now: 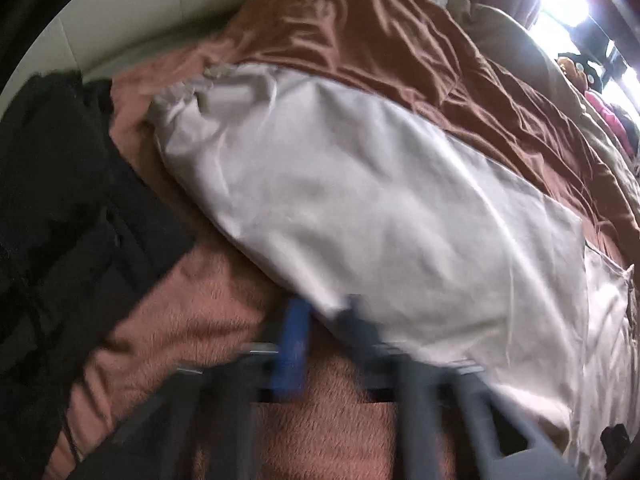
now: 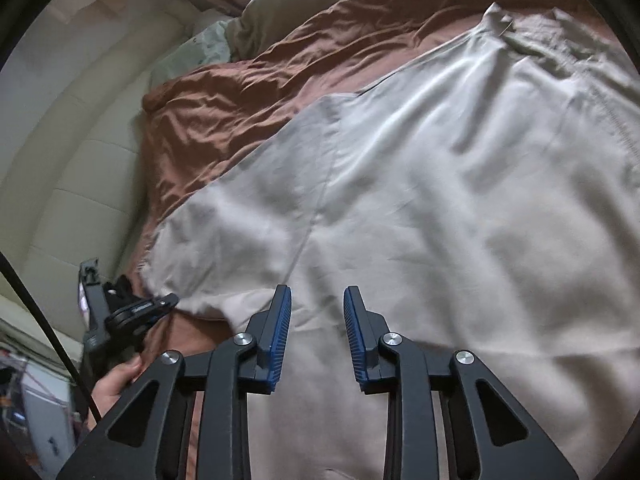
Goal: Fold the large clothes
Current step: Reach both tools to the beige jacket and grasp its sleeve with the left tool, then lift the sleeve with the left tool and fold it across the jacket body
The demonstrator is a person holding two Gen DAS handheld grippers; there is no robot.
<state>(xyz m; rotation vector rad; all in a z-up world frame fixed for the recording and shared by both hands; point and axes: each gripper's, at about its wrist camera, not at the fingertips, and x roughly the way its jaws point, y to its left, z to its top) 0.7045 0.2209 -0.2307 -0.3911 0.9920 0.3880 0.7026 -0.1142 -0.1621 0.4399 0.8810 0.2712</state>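
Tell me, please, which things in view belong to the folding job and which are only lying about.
Belongs to the job:
- pale beige garment
- left hand-held gripper, at the garment's corner
- right hand-held gripper, over the garment

Lying about:
- black clothing
- pink fleece blanket
- brown bedcover
- pillow

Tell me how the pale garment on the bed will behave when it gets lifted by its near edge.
The pale garment lies in soft creases over the brown bedding, so it will probably hang limp rather than hold shape. Its slight sheen suggests it may slide through a loose pinch. It looks thin, so likely light, though it may drag on the fuzzy pink blanket.
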